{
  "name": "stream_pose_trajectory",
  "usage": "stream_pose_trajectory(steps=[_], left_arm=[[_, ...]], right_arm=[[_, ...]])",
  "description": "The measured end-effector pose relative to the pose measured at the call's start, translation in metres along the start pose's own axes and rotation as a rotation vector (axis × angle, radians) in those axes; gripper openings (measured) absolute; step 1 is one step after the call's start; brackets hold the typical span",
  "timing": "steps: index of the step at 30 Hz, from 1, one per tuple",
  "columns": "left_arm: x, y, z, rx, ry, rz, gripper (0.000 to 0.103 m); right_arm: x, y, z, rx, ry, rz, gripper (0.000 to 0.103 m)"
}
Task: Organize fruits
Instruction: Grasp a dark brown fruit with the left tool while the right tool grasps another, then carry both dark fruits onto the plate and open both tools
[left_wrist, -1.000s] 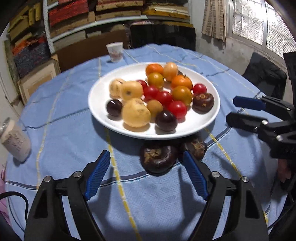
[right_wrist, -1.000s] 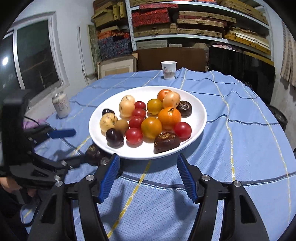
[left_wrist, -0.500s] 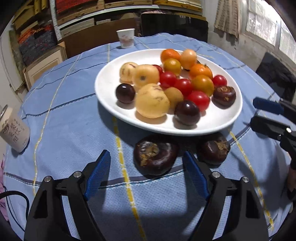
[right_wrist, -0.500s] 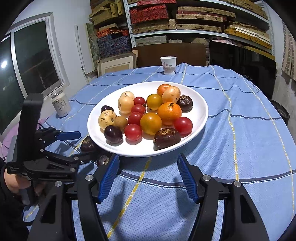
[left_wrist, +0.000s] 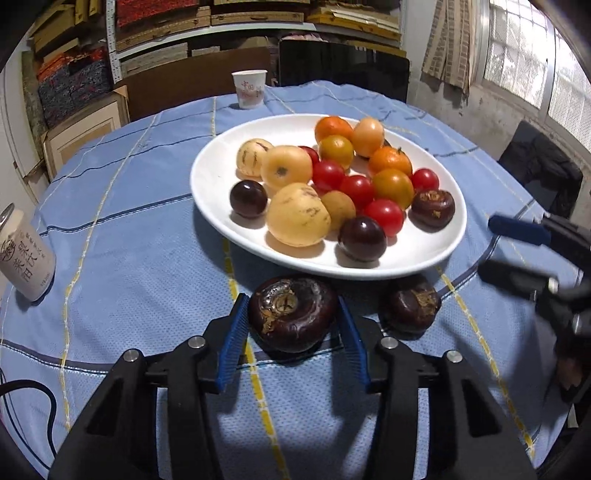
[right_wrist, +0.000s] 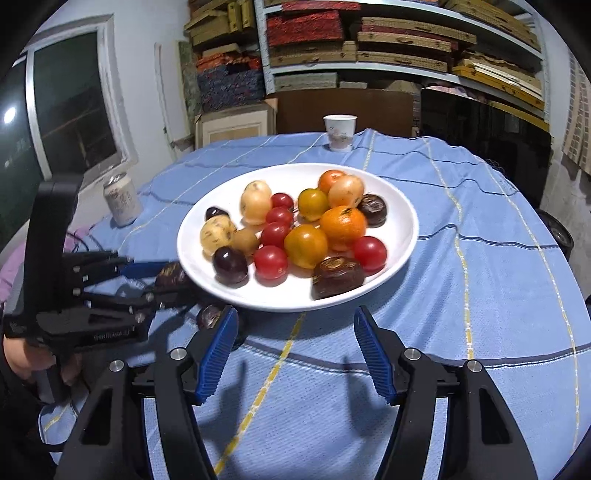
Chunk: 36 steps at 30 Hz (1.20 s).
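A white plate (left_wrist: 214, 199) on the blue cloth holds several fruits: red and orange tomatoes, yellow pears, dark plums and brown water chestnuts. Just in front of its near rim lies a large dark water chestnut (left_wrist: 291, 314). My left gripper (left_wrist: 291, 300) is closing on it, and both blue pads touch its sides. A smaller water chestnut (left_wrist: 412, 308) lies on the cloth to its right. My right gripper (right_wrist: 295, 314) hovers open over bare cloth before the plate (right_wrist: 399, 221), with nothing between its fingers. It also shows at the right edge of the left wrist view.
A paper cup (left_wrist: 249, 88) stands at the table's far edge. A drinks can (left_wrist: 24, 254) stands at the left. Behind the round table are shelves of boxes and a black chair. A hand holds the left gripper's handle (right_wrist: 51, 258).
My left gripper has crept forward to the large water chestnut and its jaws have drawn in onto it. The right gripper has stayed put and open.
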<state>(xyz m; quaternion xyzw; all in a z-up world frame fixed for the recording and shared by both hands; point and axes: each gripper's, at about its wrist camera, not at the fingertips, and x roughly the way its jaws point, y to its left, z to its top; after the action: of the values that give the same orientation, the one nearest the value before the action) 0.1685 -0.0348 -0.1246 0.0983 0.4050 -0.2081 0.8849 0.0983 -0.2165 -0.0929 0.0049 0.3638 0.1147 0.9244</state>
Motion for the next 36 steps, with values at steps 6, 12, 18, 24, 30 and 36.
stream_pose_trajectory(steps=[6,12,18,24,30,36], left_arm=[[-0.003,-0.001,0.001,0.005,-0.011,0.011,0.047],[-0.004,0.000,0.001,0.006,-0.010,0.008,0.047],[-0.001,0.002,0.001,-0.002,0.001,0.004,0.047],[-0.001,0.001,0.000,0.000,-0.001,0.007,0.047],[-0.003,0.000,0.000,0.000,-0.004,0.007,0.047],[-0.003,0.001,0.000,0.000,-0.001,0.003,0.047]], right_arm=[[0.014,0.037,0.001,-0.100,0.075,0.050,0.066],[0.039,0.051,0.004,-0.107,0.155,0.048,0.051],[0.052,0.058,0.006,-0.103,0.186,0.044,0.043],[0.053,0.056,0.006,-0.091,0.189,0.052,0.043],[0.047,0.052,0.004,-0.078,0.180,0.046,0.043],[0.038,0.045,0.001,-0.065,0.170,0.043,0.043]])
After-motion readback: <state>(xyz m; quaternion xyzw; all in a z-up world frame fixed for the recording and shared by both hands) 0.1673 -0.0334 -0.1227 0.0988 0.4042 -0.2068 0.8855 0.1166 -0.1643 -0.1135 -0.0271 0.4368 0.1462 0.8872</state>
